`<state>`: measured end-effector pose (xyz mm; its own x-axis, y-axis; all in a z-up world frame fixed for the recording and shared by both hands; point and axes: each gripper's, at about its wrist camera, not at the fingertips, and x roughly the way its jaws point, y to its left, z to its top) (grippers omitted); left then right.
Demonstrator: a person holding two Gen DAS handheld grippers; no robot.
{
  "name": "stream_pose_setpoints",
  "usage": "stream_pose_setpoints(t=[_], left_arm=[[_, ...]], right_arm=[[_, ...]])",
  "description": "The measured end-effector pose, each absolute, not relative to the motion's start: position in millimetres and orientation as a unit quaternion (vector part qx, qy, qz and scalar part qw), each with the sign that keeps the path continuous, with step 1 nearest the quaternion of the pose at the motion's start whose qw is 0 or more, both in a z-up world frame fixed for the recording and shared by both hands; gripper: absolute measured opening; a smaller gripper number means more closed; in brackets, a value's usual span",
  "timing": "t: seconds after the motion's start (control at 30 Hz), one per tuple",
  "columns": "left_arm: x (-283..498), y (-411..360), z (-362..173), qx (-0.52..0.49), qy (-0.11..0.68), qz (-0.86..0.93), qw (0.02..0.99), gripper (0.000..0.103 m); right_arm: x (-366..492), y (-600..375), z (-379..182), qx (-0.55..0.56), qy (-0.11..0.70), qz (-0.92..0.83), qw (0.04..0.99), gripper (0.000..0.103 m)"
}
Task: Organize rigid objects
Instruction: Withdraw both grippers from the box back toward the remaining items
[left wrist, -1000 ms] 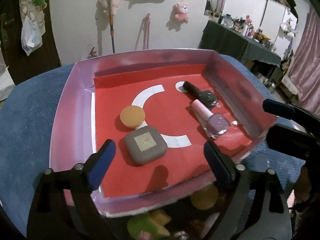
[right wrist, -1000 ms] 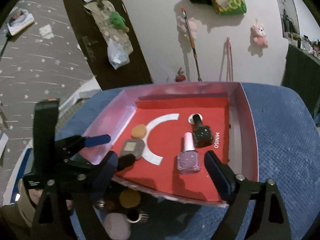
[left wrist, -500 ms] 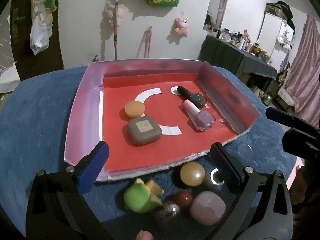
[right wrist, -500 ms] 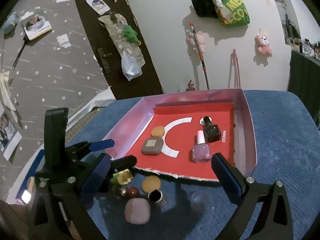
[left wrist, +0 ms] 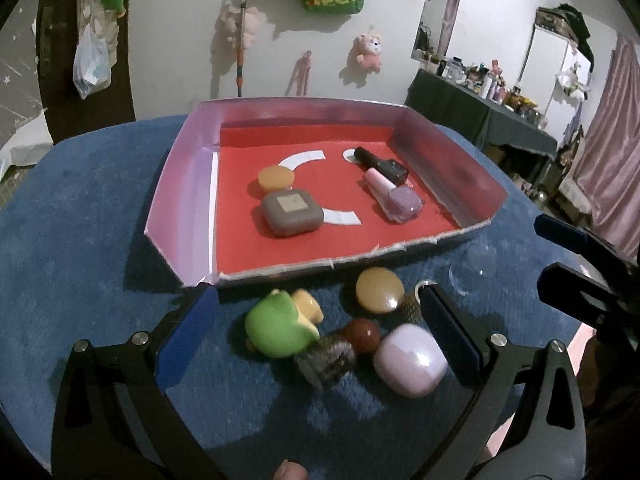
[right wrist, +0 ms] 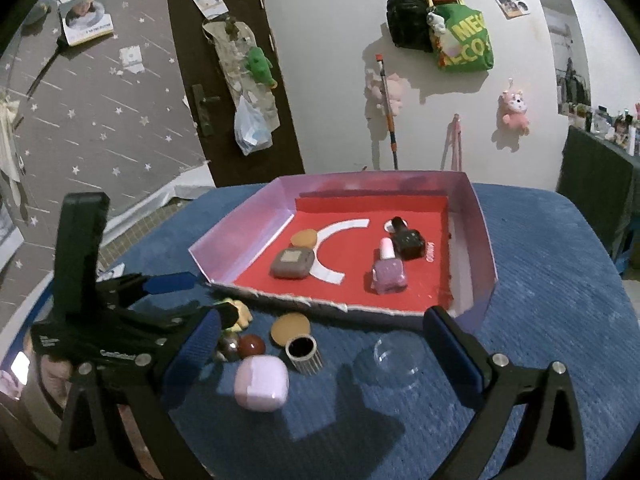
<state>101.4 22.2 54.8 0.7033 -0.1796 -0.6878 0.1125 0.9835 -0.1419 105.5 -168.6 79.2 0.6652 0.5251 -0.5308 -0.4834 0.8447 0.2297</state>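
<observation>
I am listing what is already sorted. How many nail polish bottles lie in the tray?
2. The black nail polish bottle lies near the tray's far right corner; the lilac nail polish bottle lies just in front of it. None seems hidden.

A green bag (right wrist: 464, 40) and a black backpack (right wrist: 404, 20) hung together on the white wall, with a pink plush toy (right wrist: 516, 114) lower to their right. A dark door (right wrist: 228, 76) stood at the left, a plastic bag (right wrist: 250, 128) hanging on it. A dark-covered side table (left wrist: 476, 116) crowded with small bottles stood beside a pink curtain (left wrist: 612, 152).
</observation>
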Motion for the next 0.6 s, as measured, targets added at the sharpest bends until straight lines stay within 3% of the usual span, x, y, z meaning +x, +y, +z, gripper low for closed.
stream_pose_setpoints(t=[0.6], left_arm=[[63,25,34,-0.065,0.389,-0.079,0.915,0.103]], right_arm=[[79,-171,41,0.048,0.342,0.259,0.902,0.103]])
